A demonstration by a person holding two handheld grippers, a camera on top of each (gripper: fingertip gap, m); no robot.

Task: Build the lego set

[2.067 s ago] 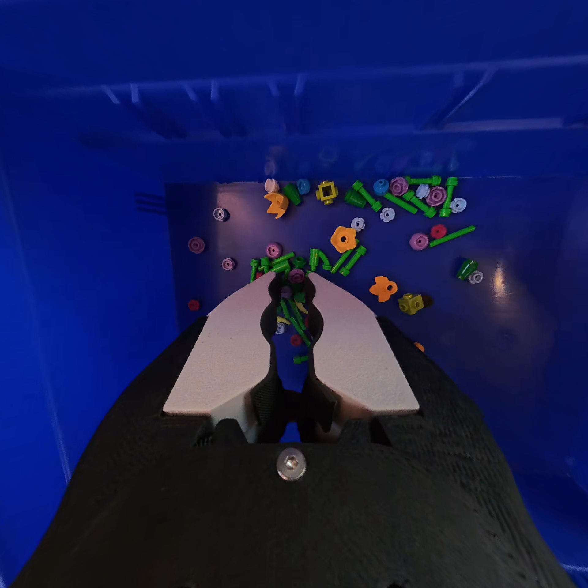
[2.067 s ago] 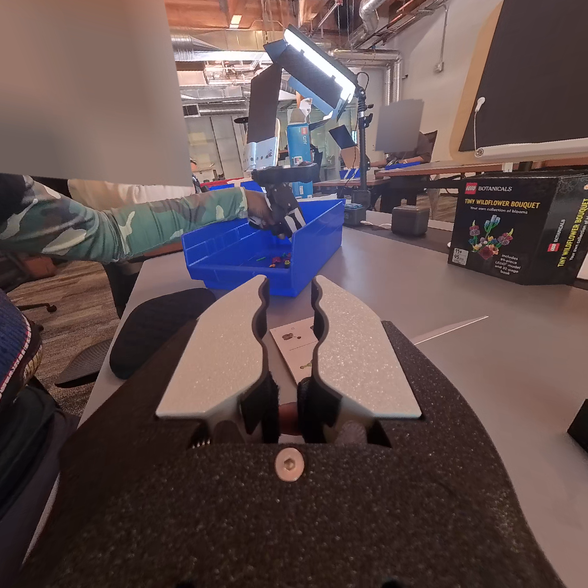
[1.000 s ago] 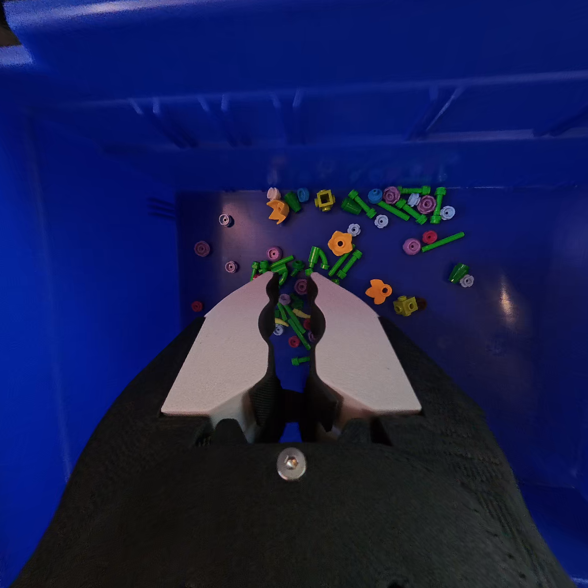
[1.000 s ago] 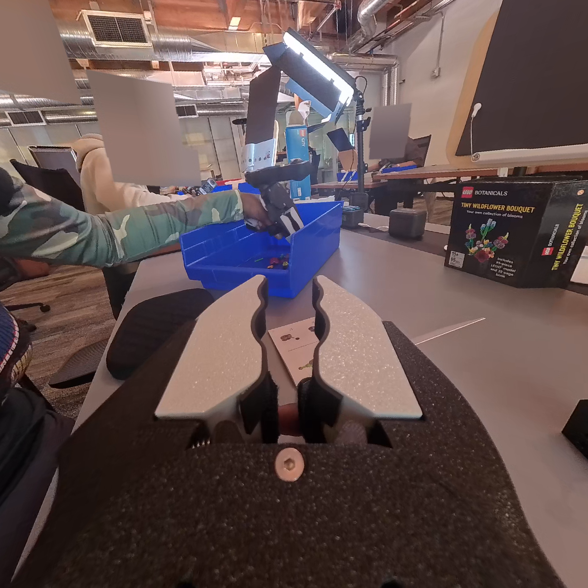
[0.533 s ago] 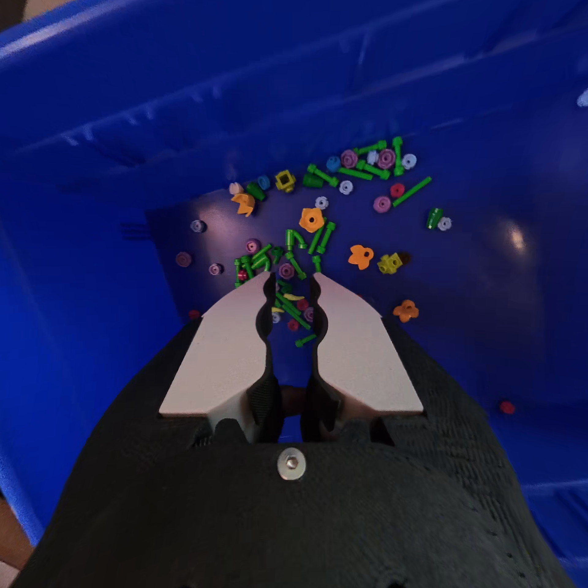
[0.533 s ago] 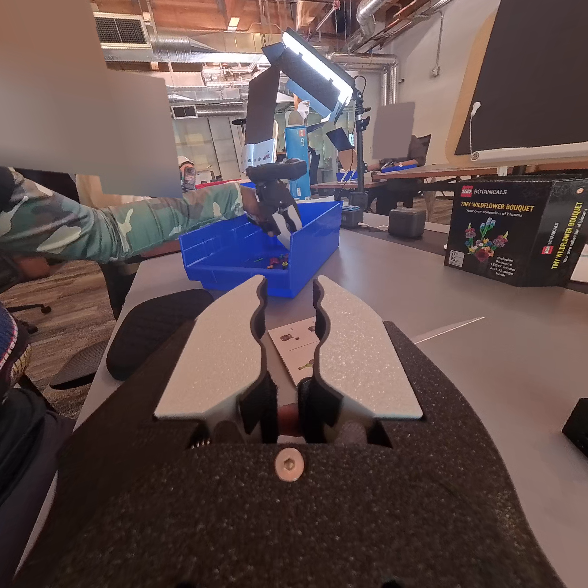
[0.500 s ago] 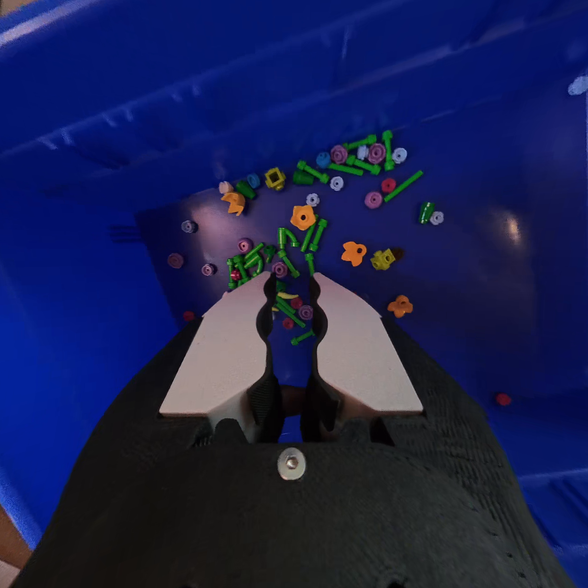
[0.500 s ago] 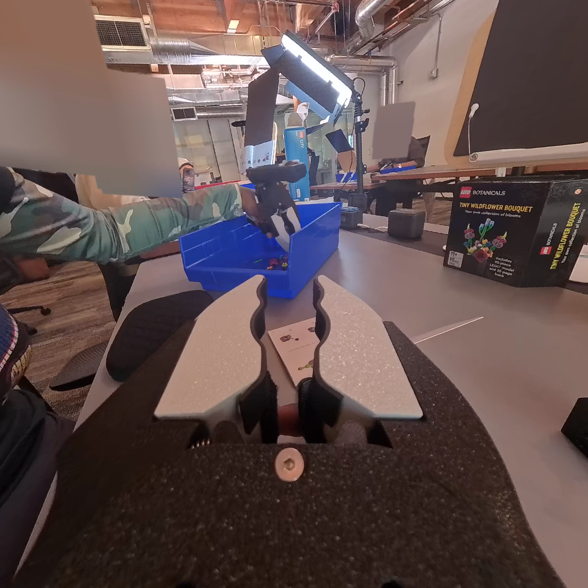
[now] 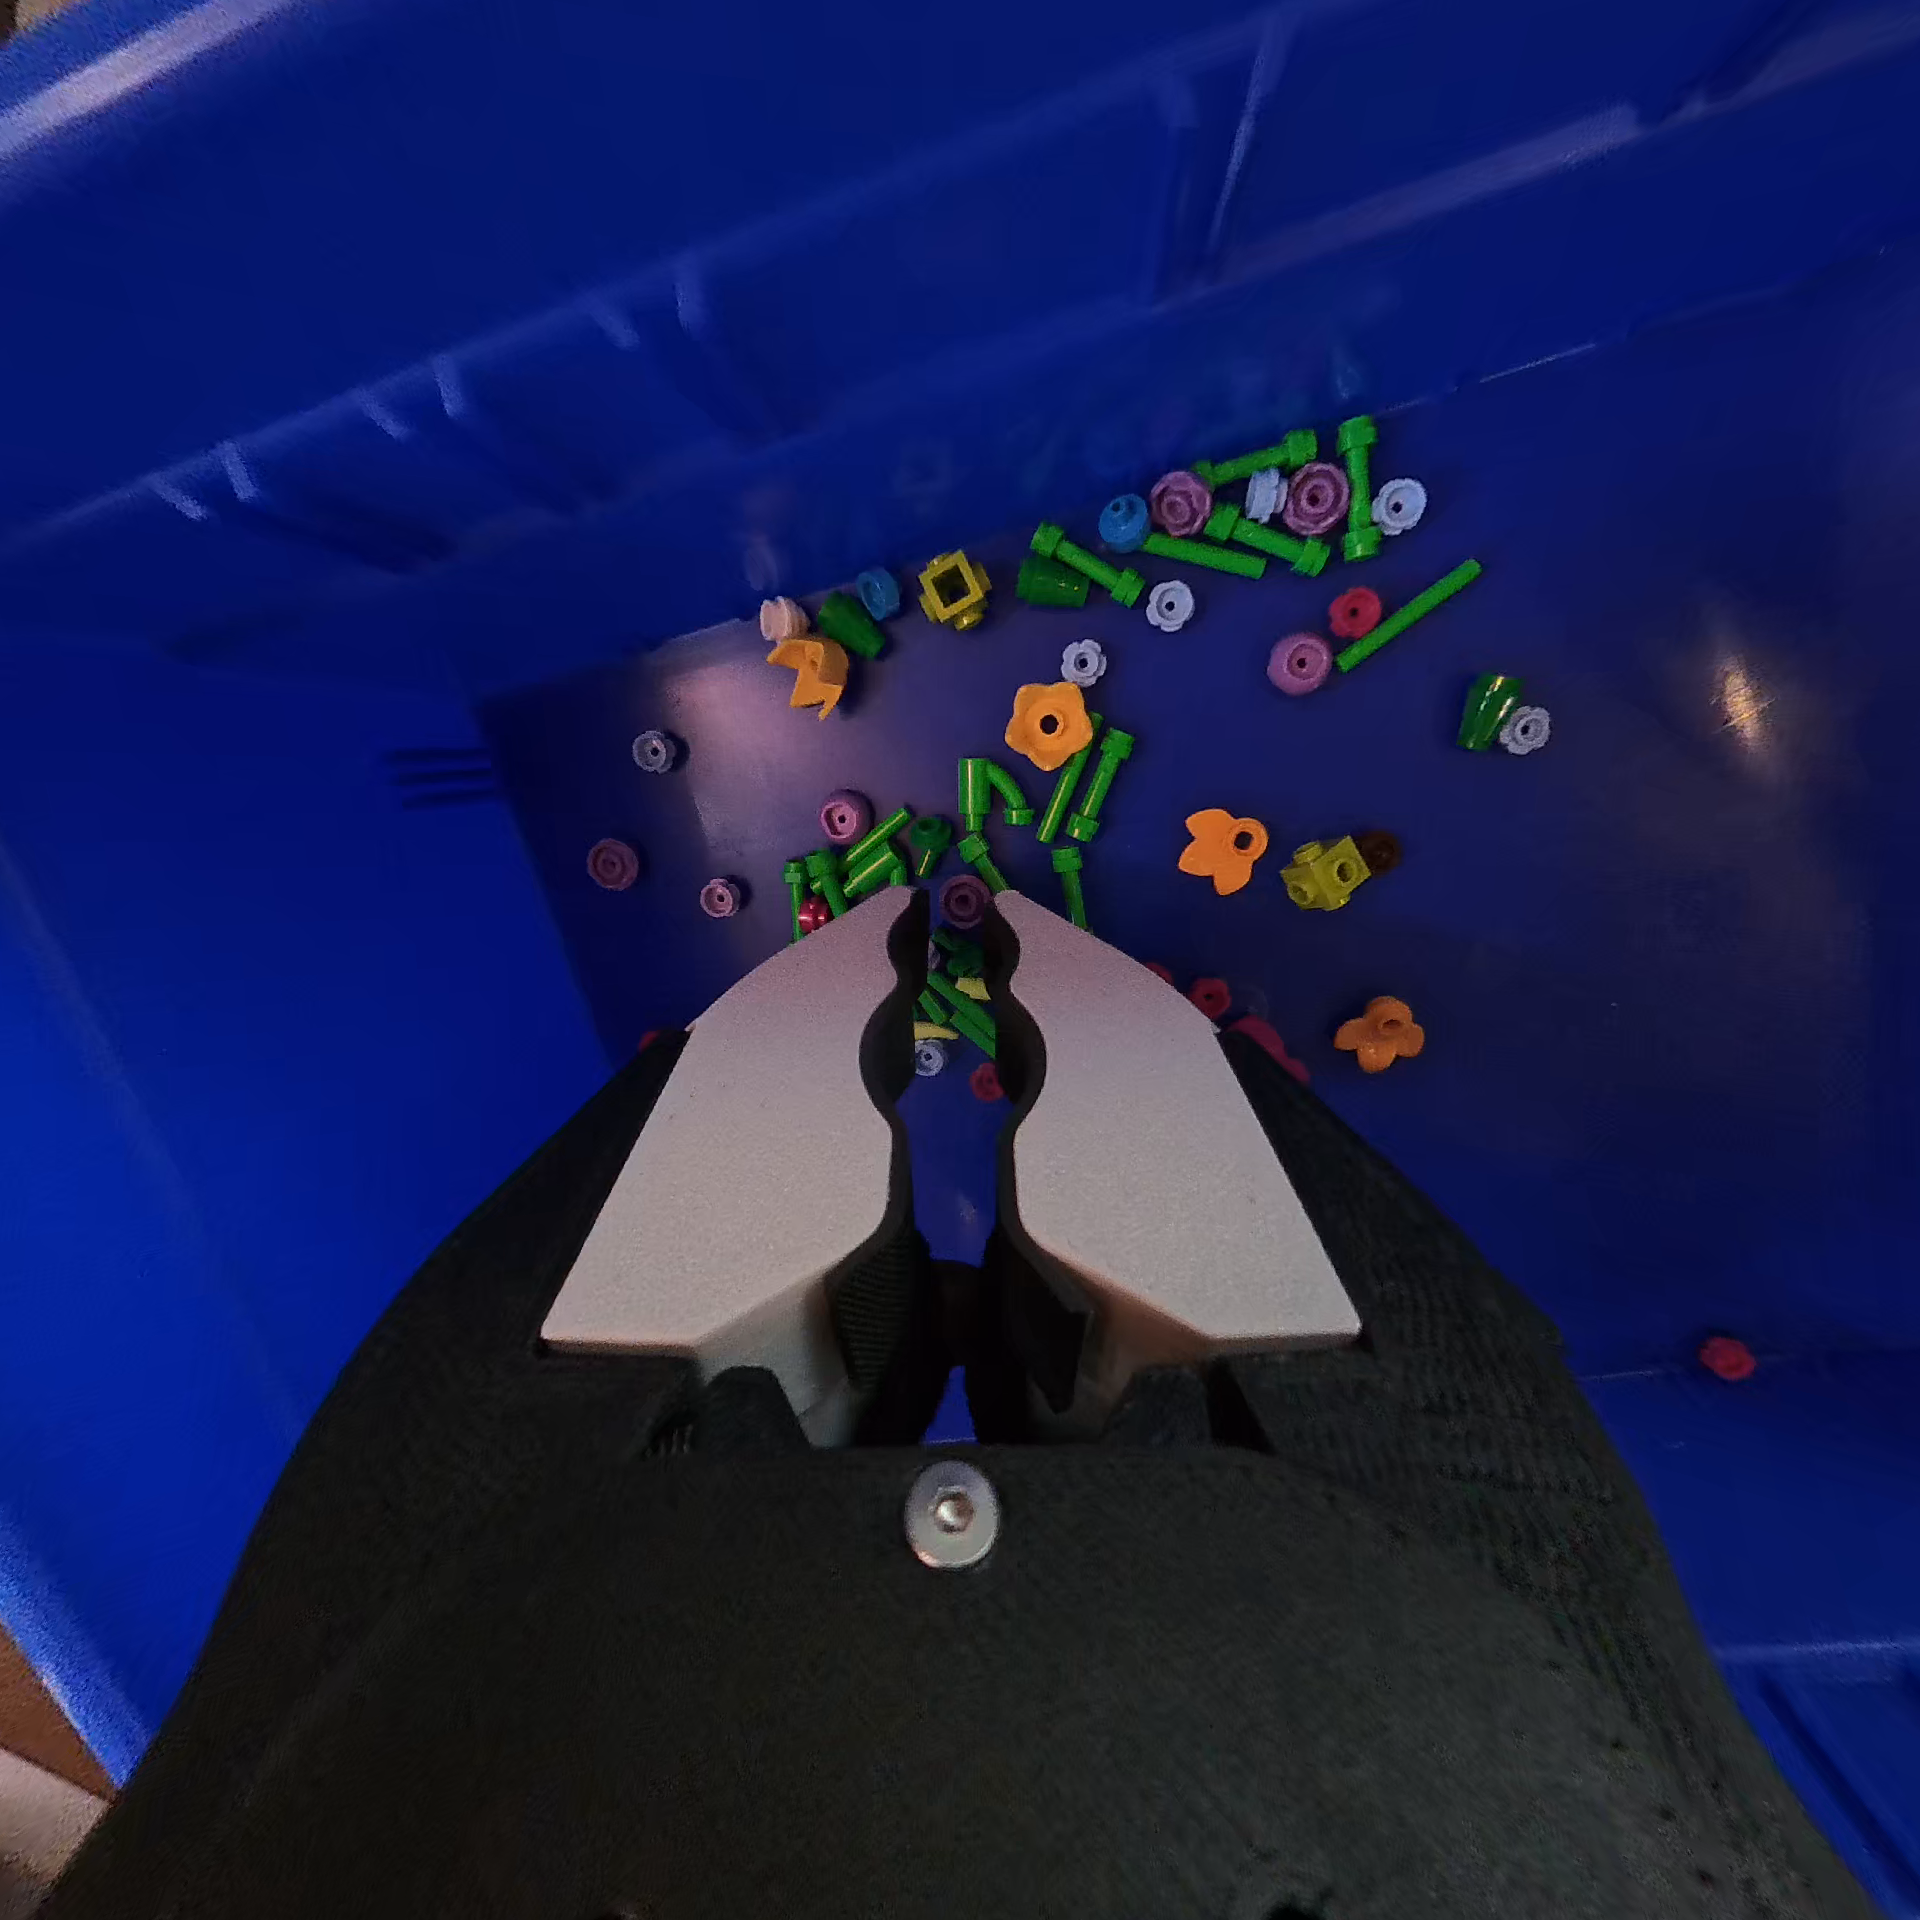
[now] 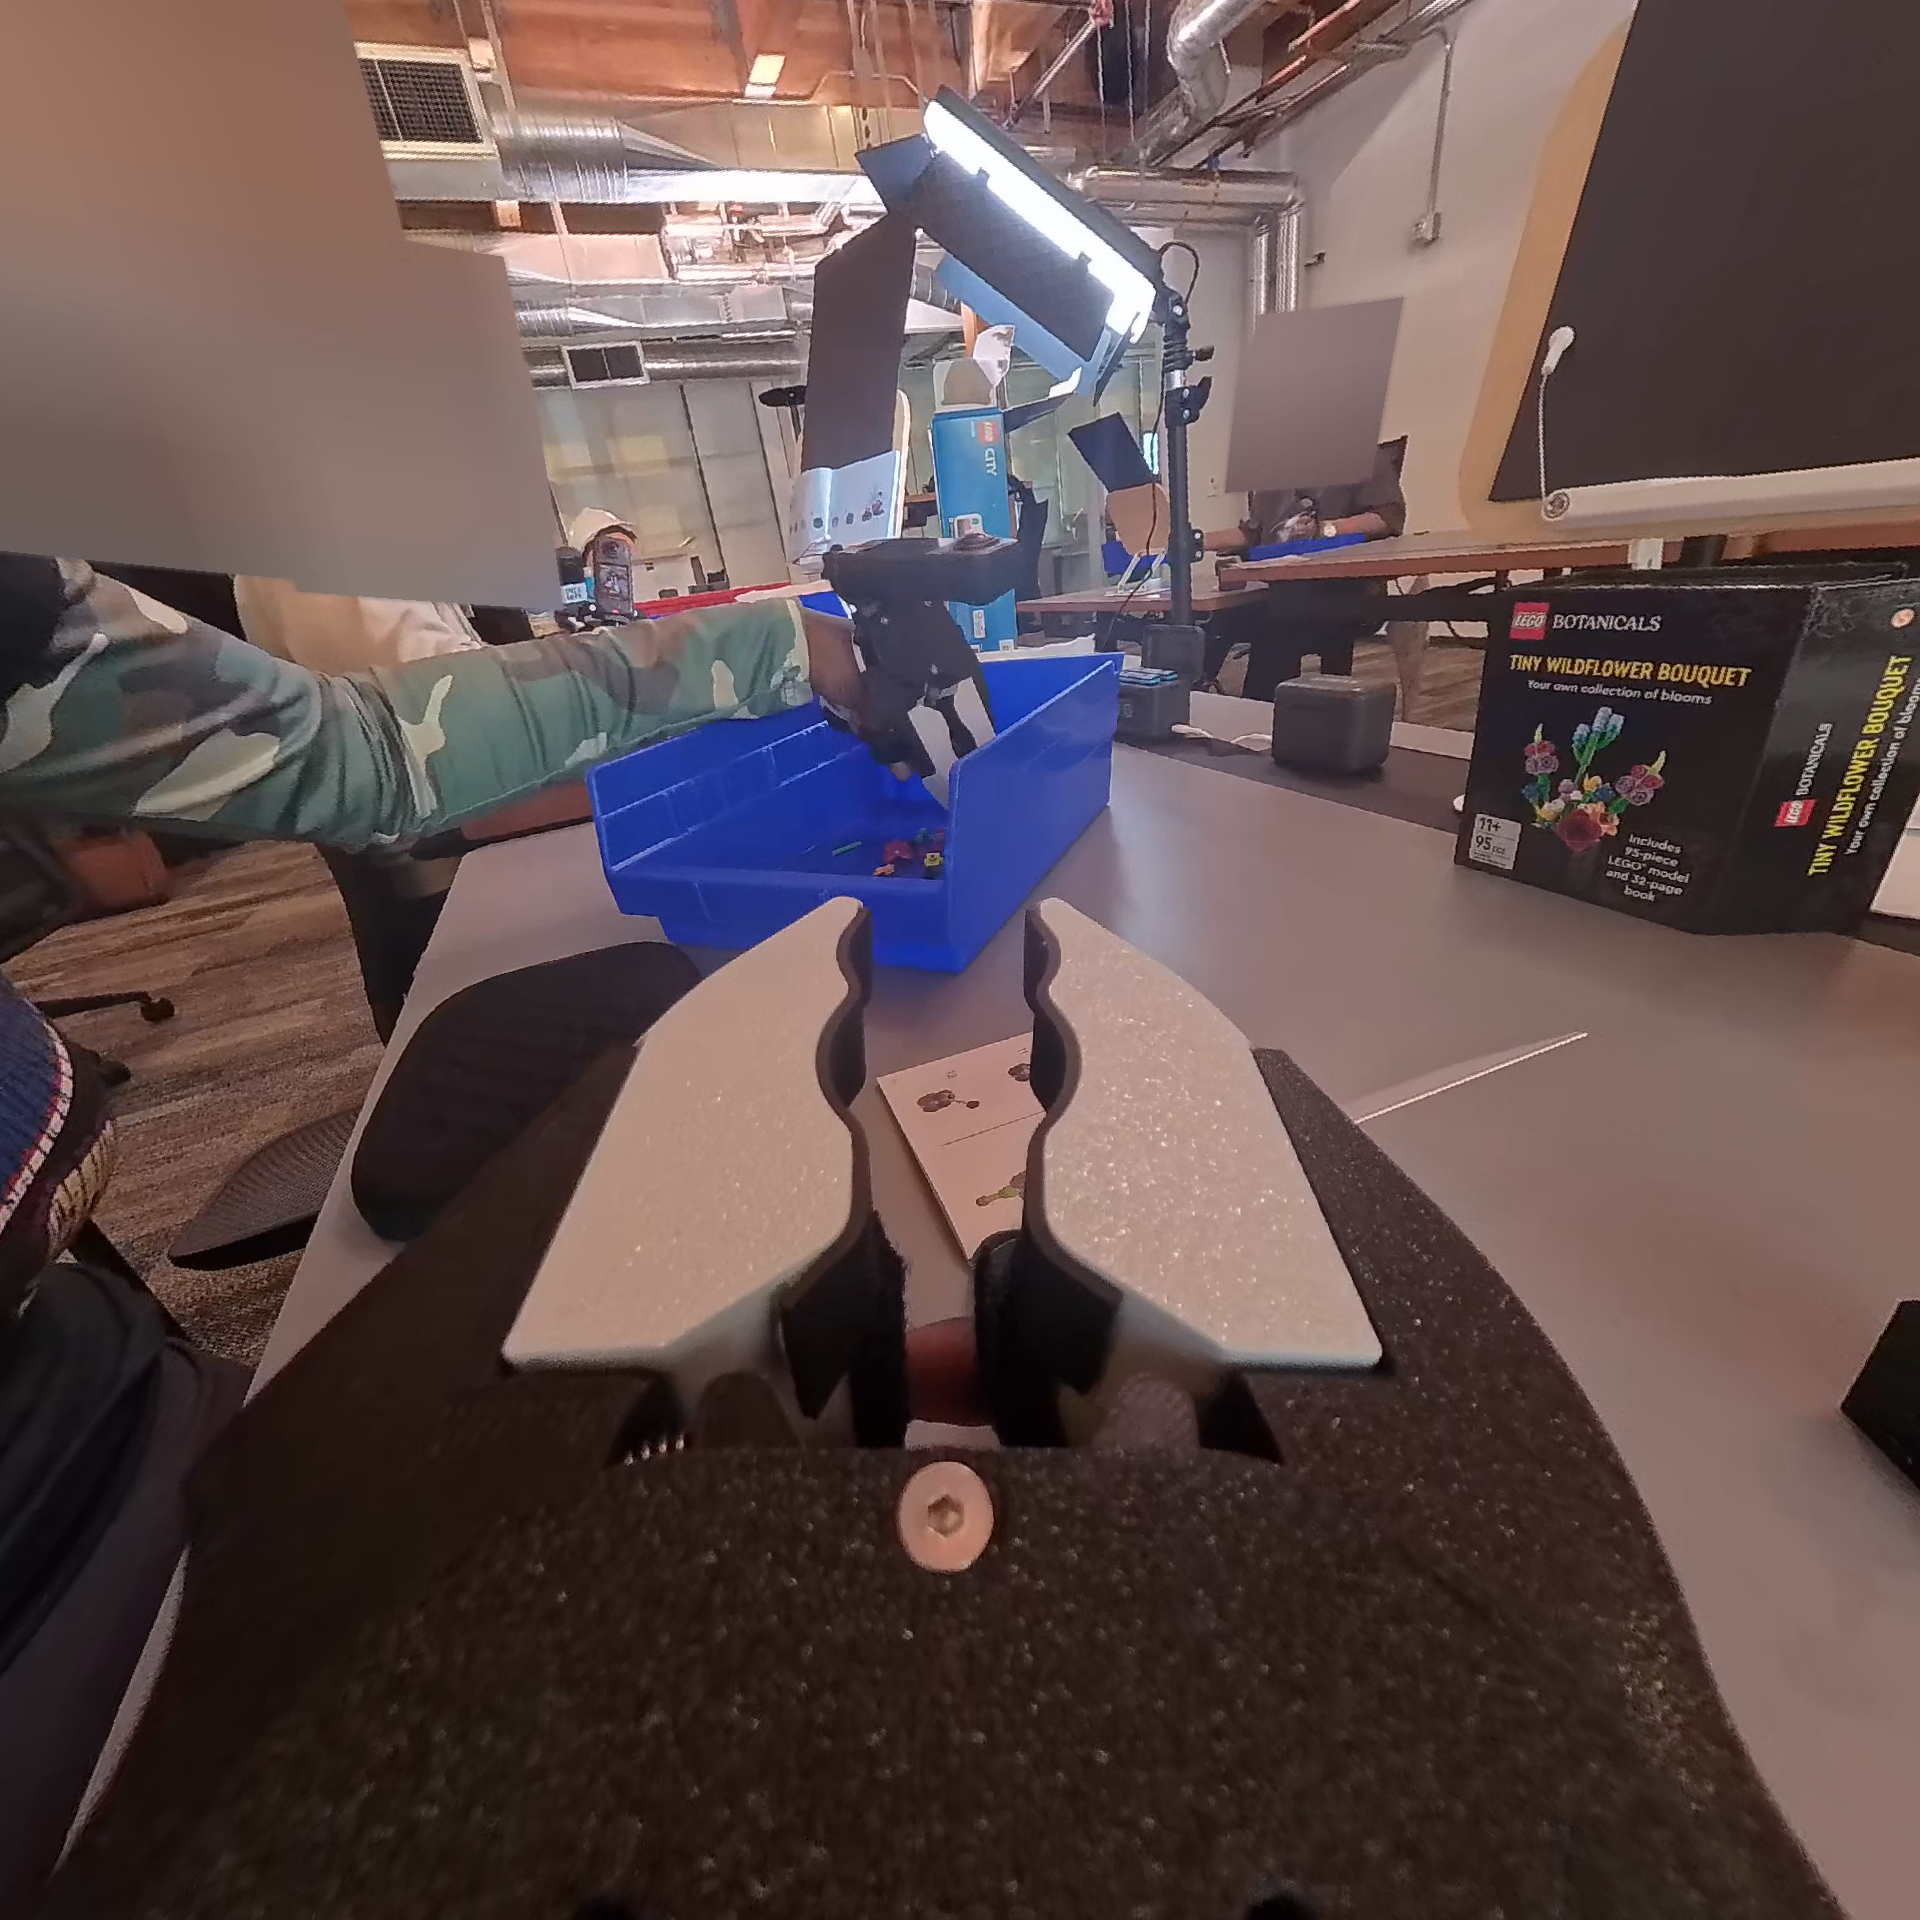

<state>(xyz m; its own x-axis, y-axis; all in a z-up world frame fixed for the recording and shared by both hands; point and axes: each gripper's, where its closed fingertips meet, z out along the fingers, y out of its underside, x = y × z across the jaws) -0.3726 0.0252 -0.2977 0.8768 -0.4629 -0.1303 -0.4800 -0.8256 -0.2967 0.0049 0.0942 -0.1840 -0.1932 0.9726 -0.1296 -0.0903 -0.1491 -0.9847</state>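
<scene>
Open claw (image 9: pixel 954 906) over bricks (image 9: pixel 1047 724), blue bin (image 9: pixel 260 935)

lego pieces (image 9: pixel 1049 727) | small, multicoloured | scattered loose | blue bin (image 9: pixel 312 935) floor

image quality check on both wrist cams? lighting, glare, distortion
Left wrist view: dim inside the blue bin, glare spot on its floor at right, lego pieces sharp, rim streaked. Right wrist view: bright, the panel light blows out, fisheye bends the table edges, right tongs sharp.
</scene>
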